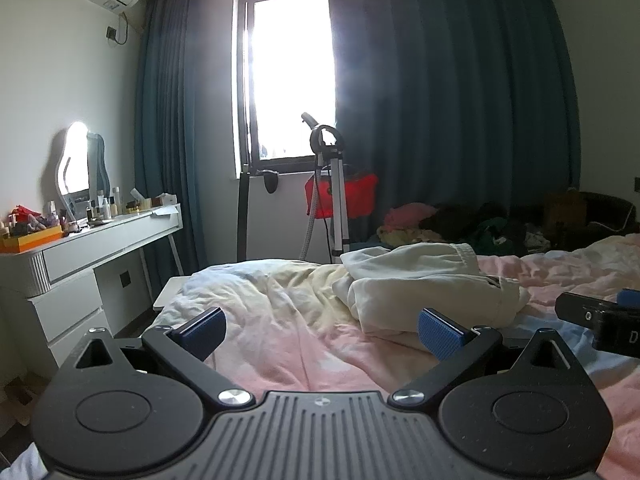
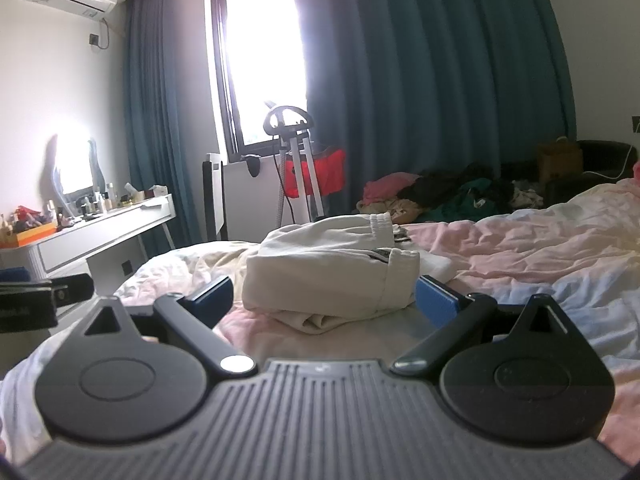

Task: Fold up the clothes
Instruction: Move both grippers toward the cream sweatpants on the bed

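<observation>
Bedroom, rumpled bed; folded cream garment ahead of both grippers

Quilt (image 2: 540, 240) pastel pink, blue and cream, creased throughout, bare cloth to right. Cream garment (image 2: 332, 276) folded in thick bundle, ribbed waistband on top, resting on quilt near bed's far edge. Left gripper (image 1: 320, 330) fingers spread wide, empty, low over quilt, garment just ahead-right. Right gripper (image 2: 324, 300) spread wide, empty, blue ribbed pads flanking garment's near end, contact unclear. White dressing table (image 1: 112, 240) left of bed, cluttered. Teal curtains (image 1: 460, 100) beside bright window (image 1: 292, 80). Heaped clothes (image 2: 460, 196) beyond bed
</observation>
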Action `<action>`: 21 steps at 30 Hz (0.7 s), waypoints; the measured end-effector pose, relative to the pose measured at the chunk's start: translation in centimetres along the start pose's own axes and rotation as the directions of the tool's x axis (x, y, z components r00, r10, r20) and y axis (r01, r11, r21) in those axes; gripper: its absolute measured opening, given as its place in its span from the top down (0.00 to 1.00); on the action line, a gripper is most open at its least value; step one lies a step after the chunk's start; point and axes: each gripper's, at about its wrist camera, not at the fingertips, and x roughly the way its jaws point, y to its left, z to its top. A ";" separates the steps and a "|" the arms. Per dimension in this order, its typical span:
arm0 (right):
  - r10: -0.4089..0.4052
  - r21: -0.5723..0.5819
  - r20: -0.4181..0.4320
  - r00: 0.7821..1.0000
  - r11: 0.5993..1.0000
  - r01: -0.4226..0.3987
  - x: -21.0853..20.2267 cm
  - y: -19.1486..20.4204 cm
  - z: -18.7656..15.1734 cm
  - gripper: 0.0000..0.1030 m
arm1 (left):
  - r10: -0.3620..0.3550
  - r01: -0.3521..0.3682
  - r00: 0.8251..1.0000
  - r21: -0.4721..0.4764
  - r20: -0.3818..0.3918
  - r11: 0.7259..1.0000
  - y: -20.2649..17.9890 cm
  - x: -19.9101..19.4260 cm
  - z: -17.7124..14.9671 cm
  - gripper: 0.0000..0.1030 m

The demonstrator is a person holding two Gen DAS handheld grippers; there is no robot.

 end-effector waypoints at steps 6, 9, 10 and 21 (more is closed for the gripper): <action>0.001 0.006 -0.007 1.000 1.000 0.000 0.2 0.0 0.0 0.04 | -0.005 0.005 1.000 0.016 0.000 1.000 -0.1 -0.1 -0.1 0.00; 0.004 0.011 -0.015 1.000 1.000 -0.004 0.3 -0.1 0.1 0.04 | -0.013 0.013 1.000 0.019 -0.005 1.000 -0.2 0.0 -0.1 0.00; 0.008 0.012 -0.021 1.000 1.000 -0.008 0.4 -0.1 0.1 0.04 | -0.022 0.023 1.000 0.016 -0.007 1.000 -0.1 0.0 -0.1 0.00; -0.019 0.008 -0.103 0.994 1.000 0.020 1.4 -0.5 -0.3 0.04 | -0.049 0.049 0.997 -0.003 -0.060 0.999 -0.3 0.7 -0.8 0.00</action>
